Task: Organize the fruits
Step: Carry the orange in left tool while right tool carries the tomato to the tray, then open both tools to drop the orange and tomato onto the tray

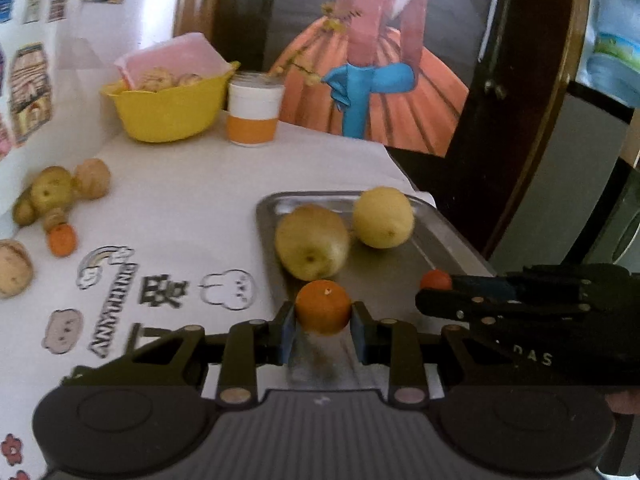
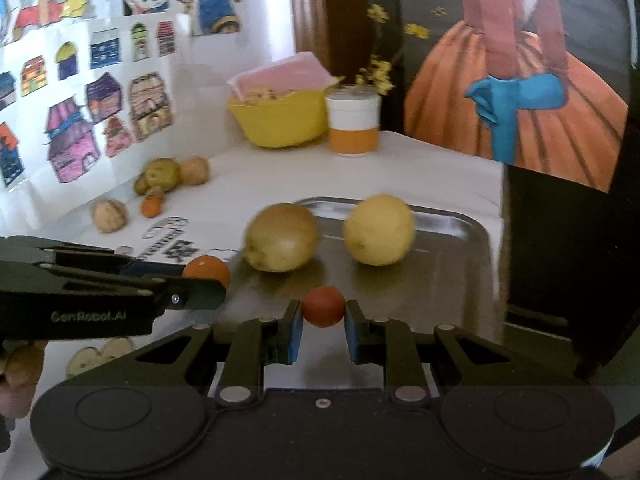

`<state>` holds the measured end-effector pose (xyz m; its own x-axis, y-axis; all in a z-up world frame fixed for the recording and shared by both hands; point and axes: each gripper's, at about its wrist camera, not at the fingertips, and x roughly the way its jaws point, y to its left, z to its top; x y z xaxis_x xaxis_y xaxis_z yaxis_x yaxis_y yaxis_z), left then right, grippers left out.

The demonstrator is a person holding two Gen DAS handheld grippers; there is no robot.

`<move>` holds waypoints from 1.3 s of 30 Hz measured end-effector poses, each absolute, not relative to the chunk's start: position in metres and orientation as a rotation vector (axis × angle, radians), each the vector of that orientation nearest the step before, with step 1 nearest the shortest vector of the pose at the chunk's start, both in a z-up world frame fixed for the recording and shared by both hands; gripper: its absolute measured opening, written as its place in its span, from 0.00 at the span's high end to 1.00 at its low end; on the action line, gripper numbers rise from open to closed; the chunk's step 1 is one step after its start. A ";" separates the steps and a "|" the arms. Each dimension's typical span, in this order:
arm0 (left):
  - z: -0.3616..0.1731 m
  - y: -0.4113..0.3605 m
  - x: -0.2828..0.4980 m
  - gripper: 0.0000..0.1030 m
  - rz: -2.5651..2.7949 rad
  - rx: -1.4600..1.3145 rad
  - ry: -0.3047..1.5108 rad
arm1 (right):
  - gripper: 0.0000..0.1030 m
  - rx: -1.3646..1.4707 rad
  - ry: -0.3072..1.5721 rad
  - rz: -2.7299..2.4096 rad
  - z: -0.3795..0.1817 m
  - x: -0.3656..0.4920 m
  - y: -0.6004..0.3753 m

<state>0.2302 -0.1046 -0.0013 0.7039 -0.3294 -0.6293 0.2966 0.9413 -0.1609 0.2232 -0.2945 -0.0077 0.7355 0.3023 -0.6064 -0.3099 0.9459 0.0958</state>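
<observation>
**Both fruits over the tray, ready to set down**

Here the left hand-held gripper (image 1: 323,312) is closed on a small orange (image 1: 323,306) between its blue pads, hanging over the near edge of the metal tray (image 1: 448,236). Just beside it, the right hand-held gripper (image 2: 323,314) pinches a smaller red-orange fruit (image 2: 323,306) in a narrow grip, also above the tray's near part. Neither fruit seems to rest on the metal yet, though the angle leaves that uncertain.

Farther in on the tray lie a brownish-green pear-like fruit (image 1: 312,242) and a yellow lemon-like fruit (image 1: 383,218), just beside each other. The step in hand looks like placement: two small fruits brought to join the two already gathered. The next move probably calls for lowering each onto bare metal short of the big fruits, then opening the jaws gently so the round pieces do not roll.

Beyond, on the white surface (image 1: 192,200), a cluster of loose produce (image 1: 60,196) with one more small orange (image 1: 62,240) waits by the wall, well apart from the tray. At the back stand a yellow bowl (image 1: 168,108) and an orange-and-white cup (image 1: 254,110).

The right wrist view alone shows the tray's far right corner and the drawn houses on the wall; the left wrist view shows the printed stickers on the surface more fully
</observation>
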 end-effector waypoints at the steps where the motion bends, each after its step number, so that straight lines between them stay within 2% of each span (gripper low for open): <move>1: -0.002 -0.109 0.232 0.69 -0.348 -0.042 0.716 | 0.77 -0.007 0.667 0.333 -0.010 0.224 -0.298; 13: -0.010 -0.126 0.245 0.68 -0.327 -0.016 0.760 | 0.75 0.023 0.680 0.330 -0.018 0.226 -0.308; 19: -0.009 -0.124 0.244 0.66 -0.324 -0.036 0.775 | 0.68 0.016 0.670 0.316 -0.017 0.224 -0.308; 22: -0.006 -0.120 0.240 0.57 -0.327 -0.049 0.761 | 0.60 0.014 0.656 0.301 -0.014 0.219 -0.310; 24: -0.003 -0.118 0.237 0.46 -0.332 -0.058 0.752 | 0.52 0.008 0.640 0.292 -0.011 0.213 -0.312; 28: 0.005 -0.113 0.229 0.35 -0.323 -0.072 0.733 | 0.40 0.002 0.610 0.270 -0.004 0.199 -0.316; 33: 0.015 -0.104 0.215 0.10 -0.305 -0.090 0.700 | 0.18 -0.016 0.580 0.248 0.007 0.179 -0.320; 36: 0.022 -0.094 0.203 0.01 -0.289 -0.097 0.678 | 0.07 -0.017 0.577 0.252 0.013 0.166 -0.320; 39: 0.028 -0.081 0.190 0.01 -0.275 -0.105 0.669 | 0.01 -0.030 0.583 0.271 0.018 0.152 -0.316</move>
<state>0.1902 -0.0814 0.0277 0.7501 -0.2848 -0.5969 0.2178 0.9586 -0.1837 0.1522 -0.3161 0.0181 0.8007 0.2439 -0.5471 -0.2609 0.9642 0.0480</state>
